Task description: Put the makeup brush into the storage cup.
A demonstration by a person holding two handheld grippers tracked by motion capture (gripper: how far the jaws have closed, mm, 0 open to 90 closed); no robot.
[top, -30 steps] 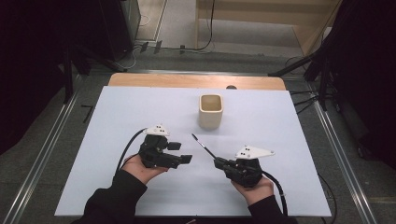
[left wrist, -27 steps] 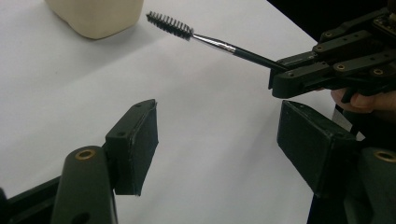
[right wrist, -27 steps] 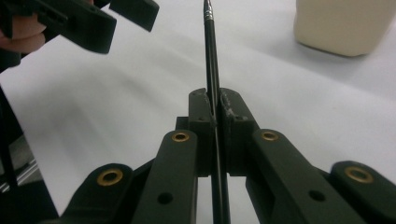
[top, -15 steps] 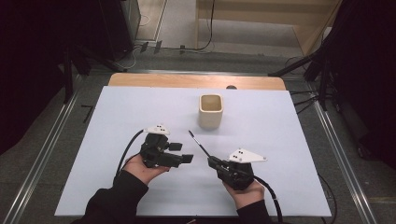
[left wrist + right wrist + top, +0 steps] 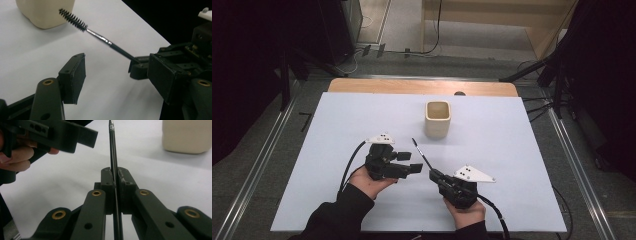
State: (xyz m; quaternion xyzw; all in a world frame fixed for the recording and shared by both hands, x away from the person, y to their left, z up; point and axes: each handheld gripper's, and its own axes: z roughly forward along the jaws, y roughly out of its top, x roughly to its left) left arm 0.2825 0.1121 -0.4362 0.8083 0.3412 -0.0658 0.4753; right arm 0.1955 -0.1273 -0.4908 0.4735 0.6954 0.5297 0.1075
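My right gripper [image 5: 435, 176] is shut on the handle of a thin black brush [image 5: 421, 154], whose bristled tip points up and left toward a cream square cup [image 5: 438, 119]. In the right gripper view the handle [image 5: 113, 150] runs straight up from the closed jaws [image 5: 114, 173]. My left gripper [image 5: 411, 163] lies in the left hand just left of the brush and points right. It is open and its jaws have just closed a little, with nothing between them. The left gripper view shows the bristles [image 5: 73, 18] near the cup [image 5: 45, 12], beyond the open jaws [image 5: 116, 62].
A white sheet [image 5: 337, 115] covers the table, with a wooden strip [image 5: 422, 86] at its far edge. Metal rails [image 5: 579, 170] run along both sides. A cable [image 5: 494, 217] trails from the right gripper toward the near edge.
The right gripper has moved left with the brush, closer to the left gripper. The left hand has stayed in place.
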